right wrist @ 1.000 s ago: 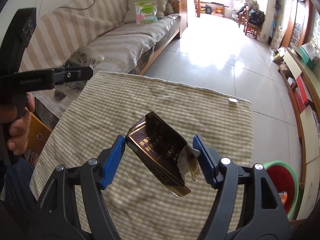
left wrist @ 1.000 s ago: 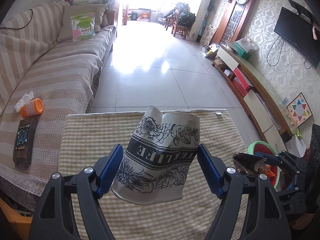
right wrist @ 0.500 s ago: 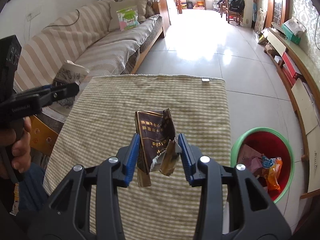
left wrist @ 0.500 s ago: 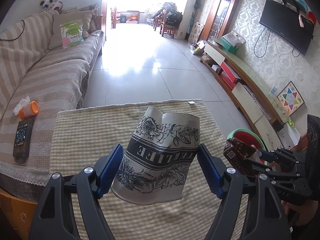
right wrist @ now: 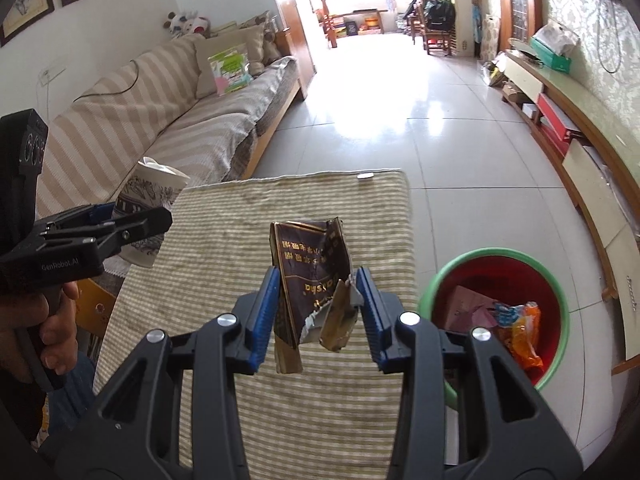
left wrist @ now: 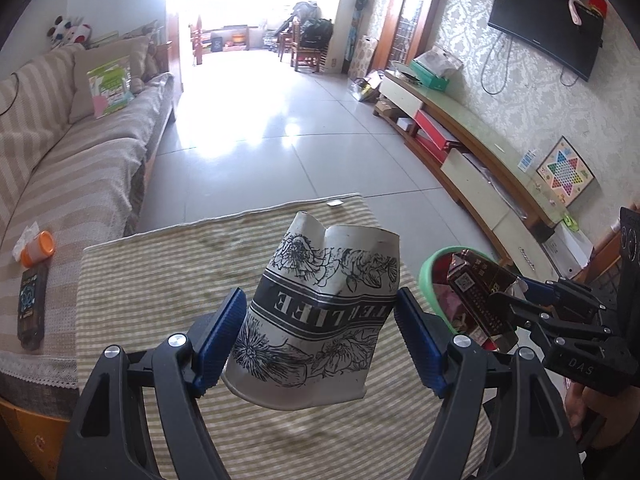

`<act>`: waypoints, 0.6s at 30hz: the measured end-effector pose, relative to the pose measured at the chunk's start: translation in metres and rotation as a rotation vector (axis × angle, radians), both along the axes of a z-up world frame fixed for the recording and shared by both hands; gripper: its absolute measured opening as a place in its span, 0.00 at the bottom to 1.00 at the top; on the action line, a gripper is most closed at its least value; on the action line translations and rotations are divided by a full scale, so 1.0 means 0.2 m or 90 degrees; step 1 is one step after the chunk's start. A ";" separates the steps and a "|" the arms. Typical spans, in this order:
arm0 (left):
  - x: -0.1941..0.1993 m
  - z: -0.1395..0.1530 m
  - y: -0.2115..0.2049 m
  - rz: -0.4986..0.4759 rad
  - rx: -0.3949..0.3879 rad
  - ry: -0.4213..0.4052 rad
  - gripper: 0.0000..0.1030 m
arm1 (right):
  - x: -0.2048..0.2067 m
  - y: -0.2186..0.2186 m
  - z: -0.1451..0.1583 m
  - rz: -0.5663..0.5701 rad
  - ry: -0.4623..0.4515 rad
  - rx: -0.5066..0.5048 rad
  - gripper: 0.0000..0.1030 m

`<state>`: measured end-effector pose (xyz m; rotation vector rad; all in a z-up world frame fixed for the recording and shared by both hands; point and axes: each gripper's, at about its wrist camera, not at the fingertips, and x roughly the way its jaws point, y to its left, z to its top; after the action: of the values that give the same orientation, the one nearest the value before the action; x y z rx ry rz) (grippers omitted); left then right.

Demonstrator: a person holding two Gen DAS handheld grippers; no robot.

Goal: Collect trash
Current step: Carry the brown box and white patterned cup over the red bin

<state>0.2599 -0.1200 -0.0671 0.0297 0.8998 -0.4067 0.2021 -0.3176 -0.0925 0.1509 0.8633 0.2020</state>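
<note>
Over striped cloth (right wrist: pixel 248 216): left tongs (left wrist: pixel 320 336) grip cup (left wrist: pixel 320 312), right tongs (right wrist: pixel 318 312) w/ wrapper (right wrist: pixel 312 276).

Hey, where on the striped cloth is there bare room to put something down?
Nearly all of the striped cloth lies bare between both grippers and its far edge. Off its right side, the green-rimmed bin already holds wrappers.

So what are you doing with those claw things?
Picking up trash. The left claw is squeezing a crumpled paper cup with flowers on it, held above the striped cloth. The right claw grips a torn brown packet next to the red bin with the green rim, which already has wrappers inside. Neither piece has been dropped in yet.
</note>
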 end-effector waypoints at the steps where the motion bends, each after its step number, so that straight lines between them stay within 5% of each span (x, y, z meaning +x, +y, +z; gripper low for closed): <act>1: 0.00 0.00 -0.04 -0.009 -0.001 0.000 0.70 | 0.00 -0.03 0.00 -0.009 -0.001 -0.001 0.37; 18: 0.01 -0.10 -0.74 -0.153 -0.033 0.033 0.70 | -0.14 -0.71 -0.04 -0.190 -0.002 0.019 0.37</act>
<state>0.2628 -0.2688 -0.0873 0.0808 0.9401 -0.6566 0.1739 -0.4587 -0.1002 0.3039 0.8234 -0.0648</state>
